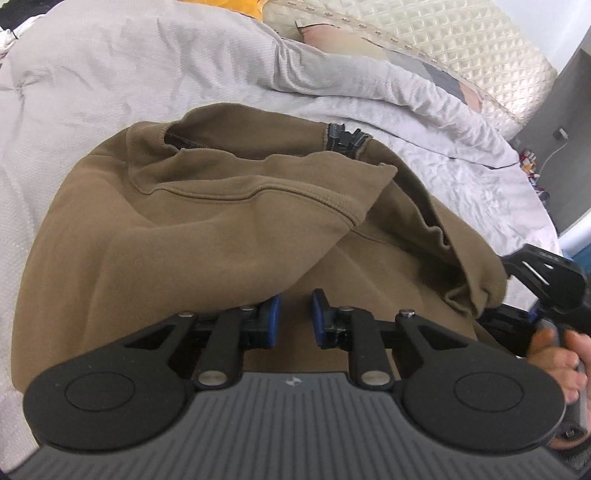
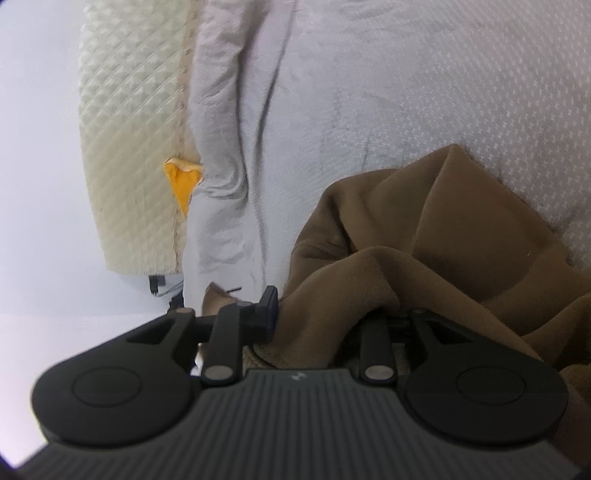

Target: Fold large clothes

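Note:
A large brown sweatshirt point(image 1: 192, 229) with a dark zipper point(image 1: 345, 136) lies bunched on the light grey bedspread point(image 1: 110, 81). My left gripper point(image 1: 295, 308) hovers over its near part; the blue pads point(image 1: 320, 310) stand apart with only flat cloth behind them, so it is open and empty. The other gripper point(image 1: 546, 284) shows at the sweatshirt's right edge, held by a hand. In the right wrist view the sweatshirt point(image 2: 424, 236) drapes over my right gripper point(image 2: 325, 314). Cloth fills the gap beside the left finger point(image 2: 269, 306) and hides the right finger.
A cream quilted mattress edge point(image 1: 461, 44) runs behind the bedspread, with a yellow item point(image 1: 240, 7) at the top. A grey cabinet point(image 1: 569, 122), a plugged cable and small clutter are to the right. The mattress side point(image 2: 129, 147) and yellow item point(image 2: 183, 184) show again.

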Available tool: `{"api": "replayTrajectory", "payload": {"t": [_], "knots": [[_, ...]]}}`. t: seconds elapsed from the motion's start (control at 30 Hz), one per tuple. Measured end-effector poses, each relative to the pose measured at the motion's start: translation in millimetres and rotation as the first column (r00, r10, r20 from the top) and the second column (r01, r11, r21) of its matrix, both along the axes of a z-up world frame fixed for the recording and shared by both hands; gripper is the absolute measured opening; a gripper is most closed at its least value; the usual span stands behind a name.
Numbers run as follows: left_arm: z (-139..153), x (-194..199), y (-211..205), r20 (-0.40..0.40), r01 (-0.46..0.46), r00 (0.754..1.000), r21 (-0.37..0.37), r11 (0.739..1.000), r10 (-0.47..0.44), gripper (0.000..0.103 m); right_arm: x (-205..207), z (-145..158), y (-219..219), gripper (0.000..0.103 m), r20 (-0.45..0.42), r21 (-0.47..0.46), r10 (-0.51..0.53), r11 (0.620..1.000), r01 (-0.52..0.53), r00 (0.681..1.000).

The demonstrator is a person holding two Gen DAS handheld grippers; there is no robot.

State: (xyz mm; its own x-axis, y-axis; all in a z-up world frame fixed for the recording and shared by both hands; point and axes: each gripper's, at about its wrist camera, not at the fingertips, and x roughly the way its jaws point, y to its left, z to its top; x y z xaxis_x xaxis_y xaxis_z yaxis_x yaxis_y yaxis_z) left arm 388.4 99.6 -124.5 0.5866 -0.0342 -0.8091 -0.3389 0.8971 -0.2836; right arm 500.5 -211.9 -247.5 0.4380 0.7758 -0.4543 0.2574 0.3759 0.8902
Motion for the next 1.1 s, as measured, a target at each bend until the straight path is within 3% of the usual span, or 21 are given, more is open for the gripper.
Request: {"api": "replayTrajectory", "payload": {"t": [0.2, 0.33, 0.37, 0.53, 0.63, 0.83, 0.97, 1.1], "knots": [[-2.8, -4.8, -0.6, 0.013, -0.013, 1.000, 0.021, 1.000, 0.013, 0.023, -16.0, 13.3, -13.7, 0.039, 0.047, 0.017, 0.003, 1.000, -0.004, 0.999], [-2.9, -7.0, -0.4, 0.028, -0.022, 0.999, 0.024, 0.999, 0.021, 0.023, -29.8, 27.0, -39.9, 0.066, 0.091, 0.046, -0.039, 0.998, 0.035, 0.995], [-1.8, -7.7, -2.8, 0.036, -0.018, 0.999, 0.042, 0.999, 0.017, 0.023, -33.3, 30.4, -45.6, 0.068, 0.108, 0.051, -0.041, 0.998, 0.036, 0.993], [3.8, -13.0, -17.0, 0.058, 0.004, 0.998, 0.136, 0.991, -0.012, 0.024, -60.2, 55.0, -52.4, 0.072, 0.242, -0.111, 0.032, 0.994, -0.005, 0.970], [8.4, -17.8, -29.6, 0.061, 0.032, 0.997, 0.228, 0.973, -0.047, 0.024, -70.6, 72.2, -32.2, 0.072, 0.351, -0.200, 0.153, 0.976, -0.085, 0.924], [21.4, -35.9, -27.0, 0.145, 0.023, 0.988, 0.231, 0.973, -0.058, 0.026, -92.3, 88.3, 19.8, 0.072, 0.485, -0.386, 0.312, 0.915, -0.120, 0.817], [26.6, -44.1, -20.7, 0.217, 0.026, 0.973, 0.228, 0.973, -0.077, 0.032, -101.0, 83.3, 45.6, 0.071, 0.505, -0.509, 0.398, 0.854, -0.108, 0.766], [20.7, -44.0, -16.1, 0.284, -0.002, 0.956, 0.265, 0.964, -0.076, 0.032, -102.9, 76.2, 66.5, 0.067, 0.510, -0.579, 0.439, 0.811, -0.082, 0.740]]}}
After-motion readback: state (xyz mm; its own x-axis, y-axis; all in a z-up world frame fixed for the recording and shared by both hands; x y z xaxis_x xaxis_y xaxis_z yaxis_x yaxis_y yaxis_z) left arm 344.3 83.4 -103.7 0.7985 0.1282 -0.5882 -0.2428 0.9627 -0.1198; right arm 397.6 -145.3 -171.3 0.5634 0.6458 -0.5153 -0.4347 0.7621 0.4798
